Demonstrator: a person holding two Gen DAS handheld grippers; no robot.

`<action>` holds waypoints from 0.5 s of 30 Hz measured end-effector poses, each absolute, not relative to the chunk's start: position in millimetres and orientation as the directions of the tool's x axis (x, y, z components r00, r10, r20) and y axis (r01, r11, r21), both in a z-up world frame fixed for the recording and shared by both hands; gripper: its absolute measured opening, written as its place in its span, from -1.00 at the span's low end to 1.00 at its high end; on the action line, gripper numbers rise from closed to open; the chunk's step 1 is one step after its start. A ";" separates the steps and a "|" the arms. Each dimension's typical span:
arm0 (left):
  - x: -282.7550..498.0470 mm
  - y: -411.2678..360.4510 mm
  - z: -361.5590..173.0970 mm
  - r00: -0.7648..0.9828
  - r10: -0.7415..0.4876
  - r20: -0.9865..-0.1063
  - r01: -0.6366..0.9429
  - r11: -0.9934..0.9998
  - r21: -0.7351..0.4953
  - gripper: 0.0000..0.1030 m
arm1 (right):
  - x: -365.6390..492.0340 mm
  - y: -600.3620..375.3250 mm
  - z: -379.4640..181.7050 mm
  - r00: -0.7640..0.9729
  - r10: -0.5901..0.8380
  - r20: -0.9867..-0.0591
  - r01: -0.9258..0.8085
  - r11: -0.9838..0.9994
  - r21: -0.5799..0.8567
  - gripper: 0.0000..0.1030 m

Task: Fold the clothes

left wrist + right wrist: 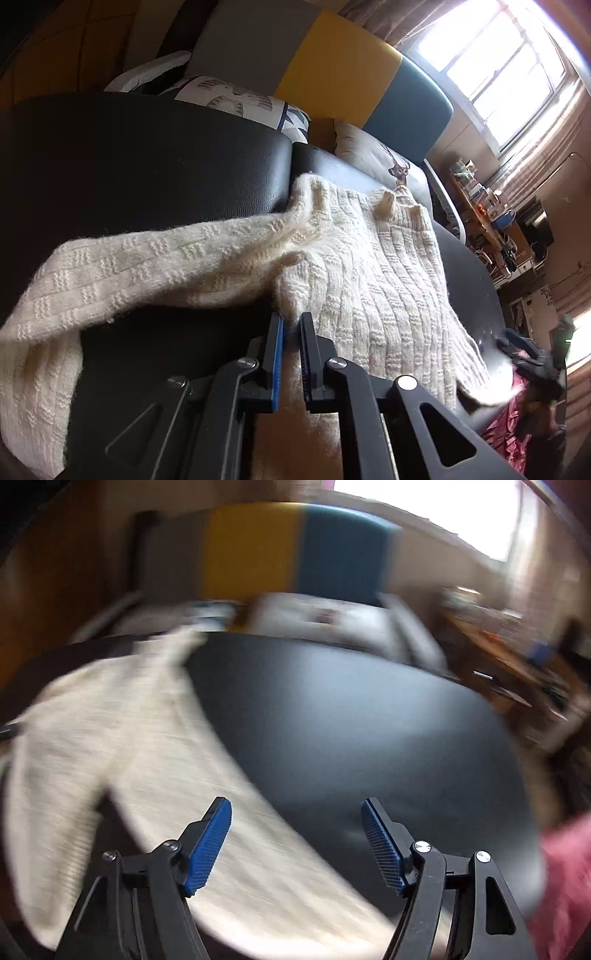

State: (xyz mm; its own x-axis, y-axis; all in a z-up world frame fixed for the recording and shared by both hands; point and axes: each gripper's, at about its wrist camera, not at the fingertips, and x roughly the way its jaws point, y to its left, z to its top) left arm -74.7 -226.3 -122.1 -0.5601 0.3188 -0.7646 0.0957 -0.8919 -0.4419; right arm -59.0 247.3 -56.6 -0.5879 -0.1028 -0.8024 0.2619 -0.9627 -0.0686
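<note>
The cream knit sweater lies spread across the black padded surface, its body flat towards the far cushions and 1 sleeve trailing off to my left and drooping over the near edge. My left gripper is clamped on a bunched pinch of the knit where sleeve meets body. My right gripper hangs with its jaws spread wide and nothing between them, above the sweater's near edge; that view is blurred, so I cannot place it more finely.

The risks as I judge them: my left hold is only a small tuft of loose, fuzzy yarn, so a hard pull could slip it free or stretch the stitches. With just 1 grip, lifting would drag the whole body crooked over the slick surface. The drooping sleeve could pull more cloth off the edge. A pink garment sits close on my right and could get caught up.
</note>
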 end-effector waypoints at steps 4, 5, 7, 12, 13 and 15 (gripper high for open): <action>-76.5 -240.6 -119.9 -0.562 0.306 -0.768 0.116 -0.890 -0.440 -0.86 | -75.4 185.4 -96.9 -0.495 -0.156 -0.855 0.381 -0.923 -0.052 0.43; -78.4 -243.6 -121.4 -0.557 0.310 -0.770 0.121 -0.887 -0.445 -0.86 | -77.8 174.9 -107.4 -0.472 -0.150 -0.869 0.397 -0.916 -0.057 0.43; -80.5 -246.3 -124.9 -0.547 0.316 -0.775 0.125 -0.885 -0.448 -0.87 | -82.0 156.2 -127.2 -0.428 -0.141 -0.893 0.426 -0.903 -0.061 0.42; -84.1 -221.3 -123.1 -0.541 0.353 -0.764 0.042 -0.895 -0.443 -0.88 | -76.9 178.5 -121.7 -0.432 -0.142 -0.890 0.383 -0.923 -0.038 -0.59; -84.1 -215.6 -120.9 -0.544 0.364 -0.756 0.025 -0.894 -0.448 -0.88 | -74.3 180.3 -120.5 -0.437 -0.113 -0.893 0.387 -0.919 -0.073 -0.73; -81.7 -203.8 -114.5 -0.559 0.365 -0.745 -0.003 -0.899 -0.438 -0.88 | -68.0 182.7 -118.9 -0.456 -0.039 -0.889 0.387 -0.908 -0.158 -0.75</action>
State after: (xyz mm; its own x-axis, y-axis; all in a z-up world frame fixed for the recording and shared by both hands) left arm -81.7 -203.8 -114.5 -0.5587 0.3646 -0.7449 -0.0034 -0.8992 -0.4375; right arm -68.0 182.7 -118.9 -0.4563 -0.0394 -0.8890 0.3871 -0.9083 -0.1584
